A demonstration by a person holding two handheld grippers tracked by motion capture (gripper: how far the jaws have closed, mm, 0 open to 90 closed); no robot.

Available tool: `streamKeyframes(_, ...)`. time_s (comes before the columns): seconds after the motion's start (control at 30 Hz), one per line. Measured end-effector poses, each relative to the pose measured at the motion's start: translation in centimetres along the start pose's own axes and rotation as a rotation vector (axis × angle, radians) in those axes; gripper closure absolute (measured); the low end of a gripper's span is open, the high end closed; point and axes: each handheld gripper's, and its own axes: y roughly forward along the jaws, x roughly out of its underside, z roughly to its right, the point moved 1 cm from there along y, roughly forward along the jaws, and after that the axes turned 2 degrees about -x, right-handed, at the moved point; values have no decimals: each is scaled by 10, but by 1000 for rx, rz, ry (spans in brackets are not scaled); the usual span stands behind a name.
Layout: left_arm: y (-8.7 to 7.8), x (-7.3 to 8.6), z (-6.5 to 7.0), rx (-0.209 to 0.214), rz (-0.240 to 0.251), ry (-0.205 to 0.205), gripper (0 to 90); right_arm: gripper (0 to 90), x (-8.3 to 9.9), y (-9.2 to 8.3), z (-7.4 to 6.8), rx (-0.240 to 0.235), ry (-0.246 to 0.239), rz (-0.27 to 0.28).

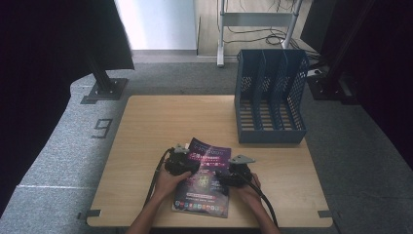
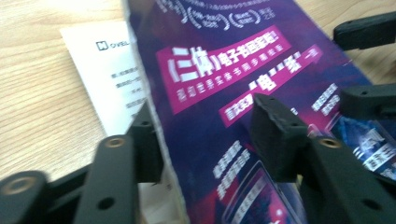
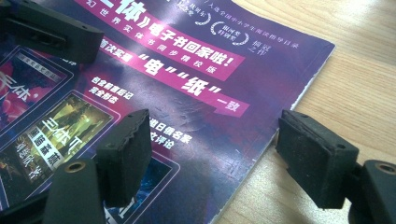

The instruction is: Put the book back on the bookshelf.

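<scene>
A magazine with a purple cover (image 1: pixel 202 195) lies on the wooden table (image 1: pixel 156 122) near its front edge. My left gripper (image 1: pixel 191 168) is at the magazine's left side. In the left gripper view the cover (image 2: pixel 224 60) is lifted and stands between the jaws of this gripper (image 2: pixel 210 135), with a wide gap left and a white inner page (image 2: pixel 112 79) showing beneath. My right gripper (image 1: pixel 222 176) is at the magazine's right side. Its jaws (image 3: pixel 219 154) stand open astride the magazine's edge (image 3: pixel 196 93), one pad over the cover, the other over bare wood.
A blue mesh file holder (image 1: pixel 270 97) with three slots stands upright at the table's back right. A black stand base (image 1: pixel 104 90) sits on the grey carpet at the left. A metal frame with cables (image 1: pixel 258 19) is behind the table.
</scene>
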Motion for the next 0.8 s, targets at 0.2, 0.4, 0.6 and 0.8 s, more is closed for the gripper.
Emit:
streamKeyframes(0.2, 0, 0, 2, -14, 6, 20, 575, 256, 0, 0, 0, 0, 0, 0)
streamKeyframes(0.4, 0, 0, 1, -13, 14, 24, 616, 256, 0, 0, 0, 1, 0, 1)
streamKeyframes(0.6, 2, 1, 2, -14, 19, 32, 610, 256, 0, 0, 0, 1, 0, 0)
streamKeyframes(0.8, 1, 1, 4, -22, 54, 56, 679, 256, 0, 0, 0, 1, -1, 0)
